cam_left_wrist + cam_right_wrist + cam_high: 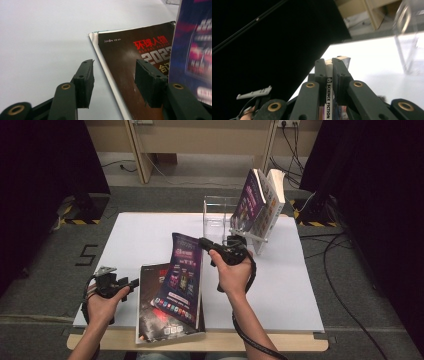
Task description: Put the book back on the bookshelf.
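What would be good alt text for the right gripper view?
The right gripper has its black jaws shut on a magazine, its spine reading "SCIENCE FICTION". Beyond lie a white table and a clear stand, with a black curtain at left.

From above we see the right gripper clamped on the top edge of a purple magazine, lifting it tilted off a dark magazine lying flat at the white table's near edge. The left gripper sits just left of the dark magazine, jaws apart with nothing between them. Behind, two books lean in a clear stand
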{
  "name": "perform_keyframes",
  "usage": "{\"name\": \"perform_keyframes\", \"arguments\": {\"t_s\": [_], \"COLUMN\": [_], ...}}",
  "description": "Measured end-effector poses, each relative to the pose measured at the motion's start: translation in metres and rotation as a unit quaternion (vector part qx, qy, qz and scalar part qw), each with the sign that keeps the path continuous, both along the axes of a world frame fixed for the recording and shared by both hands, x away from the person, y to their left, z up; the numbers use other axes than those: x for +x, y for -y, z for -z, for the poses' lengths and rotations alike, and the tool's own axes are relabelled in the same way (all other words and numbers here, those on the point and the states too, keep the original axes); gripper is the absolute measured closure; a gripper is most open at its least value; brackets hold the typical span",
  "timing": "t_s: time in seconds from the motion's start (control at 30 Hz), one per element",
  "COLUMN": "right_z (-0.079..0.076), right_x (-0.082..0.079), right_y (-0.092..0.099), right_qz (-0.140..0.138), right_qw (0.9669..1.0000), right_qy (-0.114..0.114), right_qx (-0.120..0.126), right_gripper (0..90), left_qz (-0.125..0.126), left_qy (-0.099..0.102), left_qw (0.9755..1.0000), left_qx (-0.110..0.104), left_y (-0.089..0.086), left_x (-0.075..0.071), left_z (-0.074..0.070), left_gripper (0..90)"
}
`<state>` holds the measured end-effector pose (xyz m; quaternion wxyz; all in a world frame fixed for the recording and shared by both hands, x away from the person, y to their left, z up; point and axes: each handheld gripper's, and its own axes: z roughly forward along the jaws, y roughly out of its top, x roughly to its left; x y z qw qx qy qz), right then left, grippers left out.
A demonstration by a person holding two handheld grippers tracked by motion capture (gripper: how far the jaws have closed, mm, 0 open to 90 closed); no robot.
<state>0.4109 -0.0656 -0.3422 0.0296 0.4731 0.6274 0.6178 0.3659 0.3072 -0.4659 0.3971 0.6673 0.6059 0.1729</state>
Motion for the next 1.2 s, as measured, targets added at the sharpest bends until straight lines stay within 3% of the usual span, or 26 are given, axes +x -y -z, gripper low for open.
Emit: {"name": "perform_keyframes", "arguments": {"t_s": [0.2, 0.47, 0.9, 1.2], "right_z": [-0.013, -0.034, -0.062, -0.068], "right_x": [0.001, -0.001, 0.001, 0.011], "right_y": [0.008, 0.018, 0.040, 0.056], "right_qz": [0.032, 0.068, 0.104, 0.127], "right_qw": [0.9987, 0.9929, 0.9858, 0.9835], "right_qy": [0.038, 0.093, 0.130, 0.125], "right_qx": [-0.015, -0.031, -0.022, -0.029], "right_gripper": [83.7, 83.7, 83.8, 83.8], "left_qz": [0.003, 0.002, -0.001, -0.001], "left_qy": [0.002, 0.003, 0.006, 0.005], "left_qw": [1.0000, 1.0000, 0.9999, 0.9999], "left_qx": [-0.001, -0.004, -0.009, -0.010], "left_y": [0.002, 0.001, -0.001, -0.001], "left_x": [0.000, -0.001, -0.002, -0.001], "left_z": [0.001, 0.002, 0.002, 0.003], "left_gripper": [49.5, 50.3, 51.4, 52.3]}}
